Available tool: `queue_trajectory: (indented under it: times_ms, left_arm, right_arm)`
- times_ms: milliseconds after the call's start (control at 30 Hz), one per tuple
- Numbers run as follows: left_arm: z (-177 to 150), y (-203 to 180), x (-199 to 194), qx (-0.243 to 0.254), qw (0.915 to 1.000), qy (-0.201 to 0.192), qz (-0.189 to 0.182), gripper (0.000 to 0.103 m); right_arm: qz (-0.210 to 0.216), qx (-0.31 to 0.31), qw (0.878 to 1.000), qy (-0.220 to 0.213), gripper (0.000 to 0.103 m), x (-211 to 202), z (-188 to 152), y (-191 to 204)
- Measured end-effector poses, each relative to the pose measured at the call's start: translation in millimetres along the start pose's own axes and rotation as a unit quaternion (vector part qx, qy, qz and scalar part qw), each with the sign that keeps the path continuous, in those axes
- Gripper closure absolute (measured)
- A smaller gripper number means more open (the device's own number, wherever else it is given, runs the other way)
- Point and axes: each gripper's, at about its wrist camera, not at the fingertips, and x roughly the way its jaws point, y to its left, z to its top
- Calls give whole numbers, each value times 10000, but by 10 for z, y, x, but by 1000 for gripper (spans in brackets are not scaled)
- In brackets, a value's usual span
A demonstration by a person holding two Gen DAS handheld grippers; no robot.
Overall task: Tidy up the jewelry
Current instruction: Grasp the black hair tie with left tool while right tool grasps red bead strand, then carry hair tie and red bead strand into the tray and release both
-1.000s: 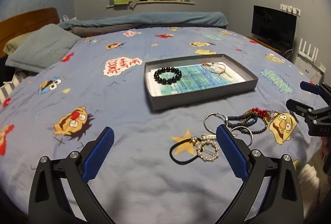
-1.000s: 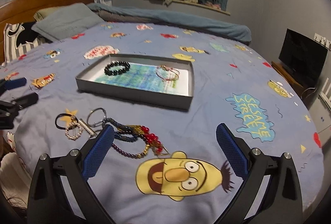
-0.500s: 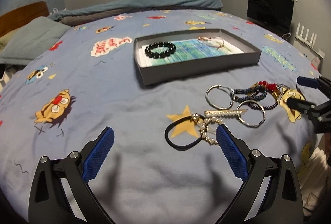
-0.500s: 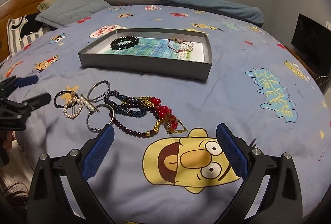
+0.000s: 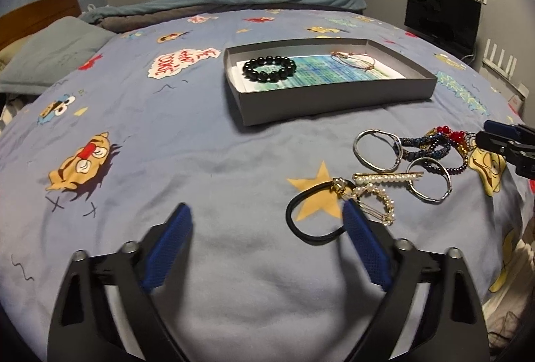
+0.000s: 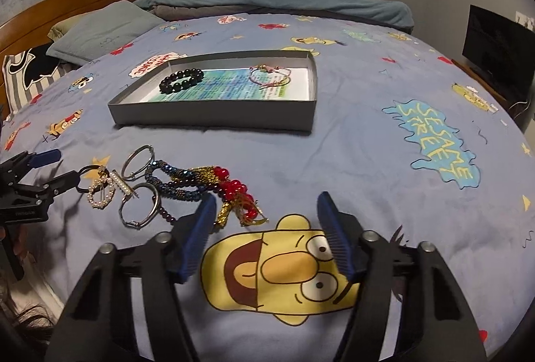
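A grey box (image 5: 334, 101) (image 6: 214, 116) on the bed holds a black bead bracelet (image 5: 269, 70) (image 6: 181, 80) and a pink string bracelet (image 5: 354, 61) (image 6: 269, 76). Nearer lies a loose pile: black hair tie (image 5: 301, 228), pearl clips (image 5: 388, 177), silver hoops (image 5: 376, 149), blue beaded bracelets (image 6: 174, 181), red beads (image 6: 230, 186). My left gripper (image 5: 265, 211) (image 6: 65, 166) hangs low with its jaws closing, the hair tie just inside its right finger and not pressed. My right gripper (image 6: 266, 198) (image 5: 484, 131) is closing too, the red and gold beads just inside its left finger, untouched.
The bed has a blue cartoon sheet (image 6: 367, 161). Pillows (image 6: 100, 30) and a wooden headboard (image 6: 67, 0) are at the far left, a rolled blanket (image 5: 234, 2) along the back. A dark TV (image 5: 441, 15) stands beside the bed on the right.
Both grippers have sunk toward the bed and come closer to the jewelry pile. Both pairs of jaws have narrowed, the right pair more than the left.
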Motion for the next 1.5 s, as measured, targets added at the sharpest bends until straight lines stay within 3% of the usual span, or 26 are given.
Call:
queue_trajectory:
  times_ms: [67, 200, 300, 500, 567, 700, 1267, 1500]
  left_arm:
    - [-4, -6, 39, 20, 9999, 101, -81, 33]
    - [-22, -37, 95, 112, 9997, 193, -59, 39]
    - [-10, -40, 119, 144, 9996, 237, -75, 51]
    - [-12, -112, 148, 398, 9987, 258, -181, 81]
    - [-16, -124, 137, 441, 9985, 211, -244, 96]
    - [17, -93, 74, 408, 9986, 107, -329, 99]
    - [590, -35, -720, 523, 9929, -997, -375, 99]
    - [794, -72, -854, 571, 9900, -1188, -497, 99]
  right_arm:
    - [53, -5, 10000, 27, 51, 10, -8, 13]
    - [193, 51, 9997, 132, 63, 57, -26, 21]
    - [273, 113, 9993, 210, 70, 93, -42, 11]
    - [399, 126, 9990, 177, 97, 73, -39, 12]
    - [410, 156, 9989, 135, 100, 49, -34, -2]
    - [378, 141, 9992, -16, 102, -38, -7, -17]
    - [348, -258, 9951, -884, 102, -579, 414, 43]
    - [322, -308, 9932, -1075, 102, -669, 618, 11]
